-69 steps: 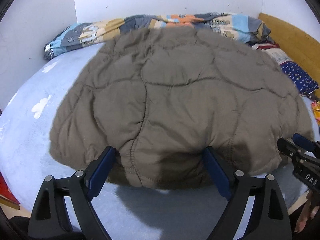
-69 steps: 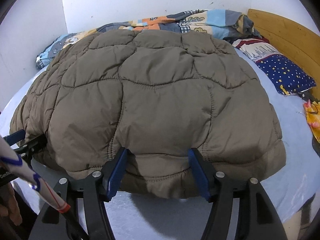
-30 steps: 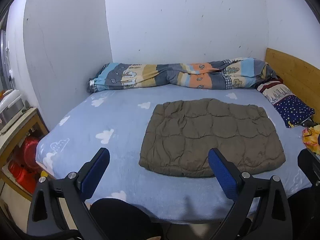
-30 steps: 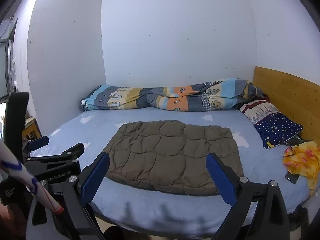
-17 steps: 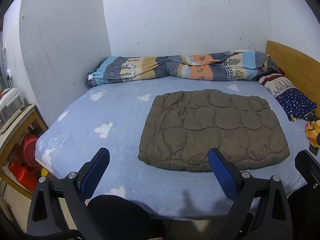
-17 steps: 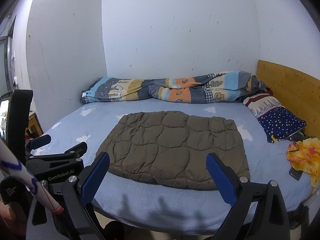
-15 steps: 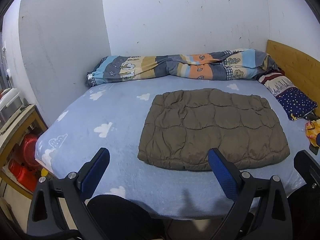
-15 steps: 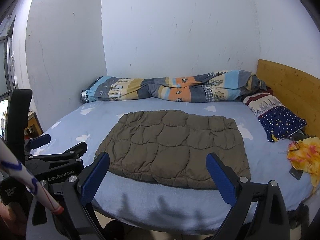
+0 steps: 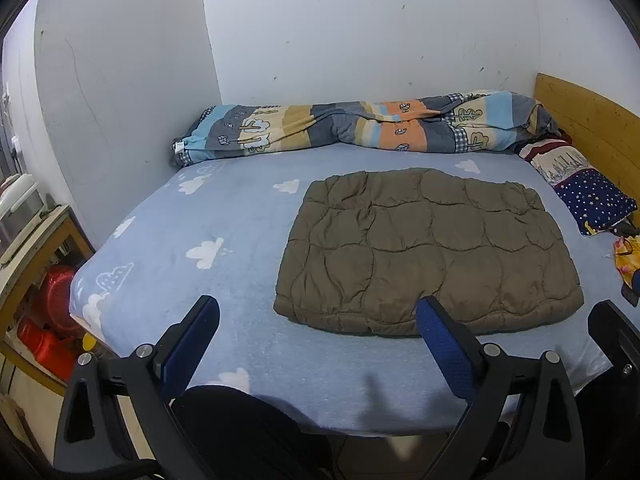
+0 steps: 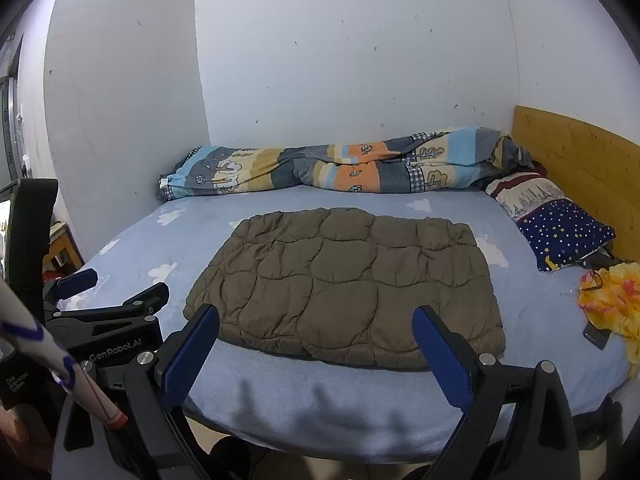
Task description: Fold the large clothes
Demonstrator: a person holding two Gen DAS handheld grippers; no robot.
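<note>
A brown quilted jacket point(image 9: 428, 252) lies folded into a flat rectangle on the blue bed sheet point(image 9: 208, 224); the right wrist view shows the same jacket point(image 10: 348, 284) in the middle of the bed. My left gripper point(image 9: 318, 316) is open, held back off the bed's near edge with nothing between its fingers. My right gripper point(image 10: 316, 324) is open too, equally far back and empty. The left gripper's black body point(image 10: 104, 328) shows at the left of the right wrist view.
A rolled patterned duvet point(image 9: 360, 128) lies along the far wall. A starry pillow point(image 10: 564, 236) and wooden headboard point(image 10: 576, 160) are at the right, with a yellow cloth point(image 10: 612, 296) and a phone point(image 10: 598, 334). A wooden shelf with red tubs point(image 9: 52, 312) stands left of the bed.
Both grippers have let go of the jacket's near edge and pulled far back from the bed. Over the last half second the views barely shift.
</note>
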